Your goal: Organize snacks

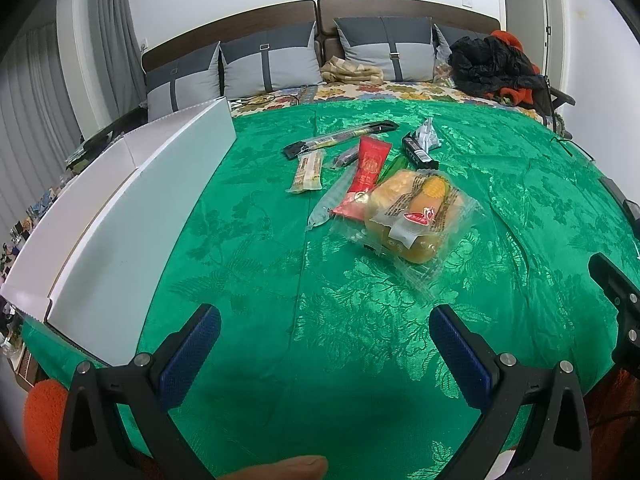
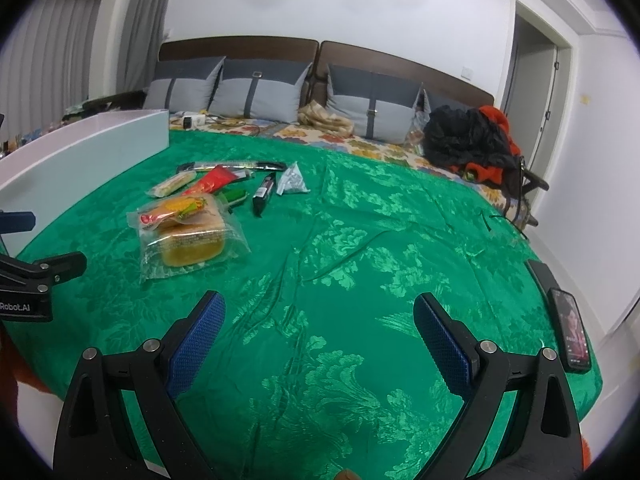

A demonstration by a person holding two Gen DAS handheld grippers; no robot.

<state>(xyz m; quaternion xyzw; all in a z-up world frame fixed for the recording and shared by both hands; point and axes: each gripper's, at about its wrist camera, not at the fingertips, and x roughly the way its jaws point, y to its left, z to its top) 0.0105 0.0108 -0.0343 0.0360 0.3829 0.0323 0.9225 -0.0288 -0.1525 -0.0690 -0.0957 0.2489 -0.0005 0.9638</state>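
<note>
Several snacks lie in a pile on the green cloth [image 1: 320, 280]: a clear bag of yellow buns [image 1: 416, 216] [image 2: 188, 232], a red packet [image 1: 366, 176] [image 2: 210, 182], a beige bar [image 1: 309, 170] [image 2: 173, 184], a long dark stick [image 1: 340, 140] [image 2: 232, 166], a black bar [image 1: 419, 153] [image 2: 264, 194] and a silver pouch [image 1: 427, 134] [image 2: 293, 180]. A white box [image 1: 132, 208] [image 2: 88, 148] stands open at the left. My left gripper [image 1: 324, 344] is open and empty, short of the bun bag. My right gripper [image 2: 318, 332] is open and empty, right of the pile.
Grey pillows [image 1: 266, 62] and a black and orange clothes heap [image 1: 494, 62] lie at the bed's head. A phone [image 2: 572, 330] lies at the cloth's right edge. The right gripper shows at the left wrist view's right edge [image 1: 616, 300].
</note>
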